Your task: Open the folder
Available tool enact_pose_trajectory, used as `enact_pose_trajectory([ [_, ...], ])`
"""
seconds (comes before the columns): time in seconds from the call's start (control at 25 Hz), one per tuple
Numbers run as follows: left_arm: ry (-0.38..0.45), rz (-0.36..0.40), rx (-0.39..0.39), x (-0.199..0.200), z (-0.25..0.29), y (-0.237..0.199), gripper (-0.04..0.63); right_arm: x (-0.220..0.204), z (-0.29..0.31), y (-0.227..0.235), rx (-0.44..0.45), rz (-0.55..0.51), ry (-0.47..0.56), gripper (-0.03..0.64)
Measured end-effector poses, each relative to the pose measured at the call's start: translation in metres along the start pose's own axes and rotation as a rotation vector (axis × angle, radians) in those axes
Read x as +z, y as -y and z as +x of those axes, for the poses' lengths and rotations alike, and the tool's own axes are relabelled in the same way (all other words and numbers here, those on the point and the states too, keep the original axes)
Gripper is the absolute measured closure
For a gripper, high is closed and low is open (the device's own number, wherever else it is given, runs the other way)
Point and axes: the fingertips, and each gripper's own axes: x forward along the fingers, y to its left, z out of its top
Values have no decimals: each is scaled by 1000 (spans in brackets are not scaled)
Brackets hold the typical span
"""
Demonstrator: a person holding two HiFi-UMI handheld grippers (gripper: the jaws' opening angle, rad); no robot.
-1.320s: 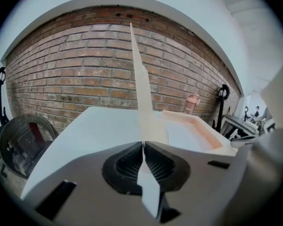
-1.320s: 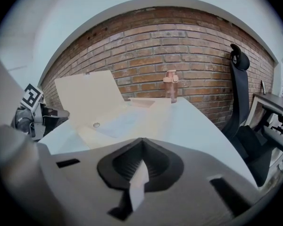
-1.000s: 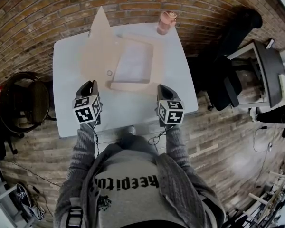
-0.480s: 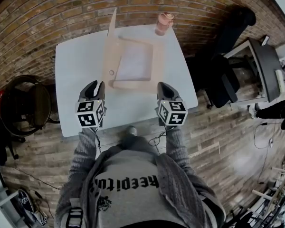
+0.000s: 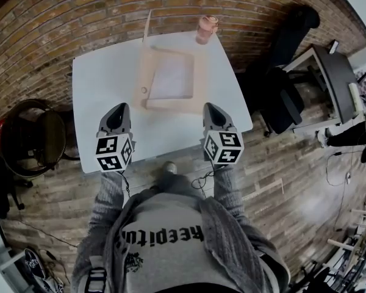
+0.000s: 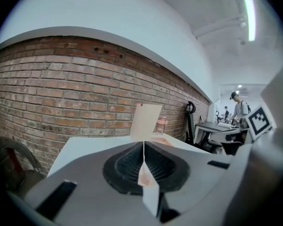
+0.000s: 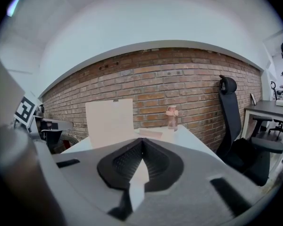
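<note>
The tan folder (image 5: 171,78) lies open on the white table (image 5: 104,84), with white paper showing inside. Its cover (image 5: 146,34) stands upright along the folder's left edge, and shows as a pale sheet in the left gripper view (image 6: 146,121) and the right gripper view (image 7: 109,117). My left gripper (image 5: 118,108) hangs over the table's near edge, well short of the folder, shut with nothing between the jaws (image 6: 143,147). My right gripper (image 5: 211,107) is level with it on the right, also shut and empty (image 7: 141,145).
A pink bottle (image 5: 205,29) stands at the table's far right corner, beside the folder. A brick wall runs behind the table. A black office chair (image 5: 287,84) and a desk (image 5: 335,78) stand to the right, a round dark stool (image 5: 33,133) to the left.
Both grippers have drawn back from the folder toward the near edge and risen. The left jaws opened half a second ago and are shut again. The cover now stands more upright.
</note>
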Motion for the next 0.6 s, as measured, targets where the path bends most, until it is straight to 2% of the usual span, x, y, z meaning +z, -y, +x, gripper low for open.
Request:
enact_pose_trajectory([
  [0.6,136,10,-28,32,-61,16,581,36,-79,-23,-51,-19,166,612],
])
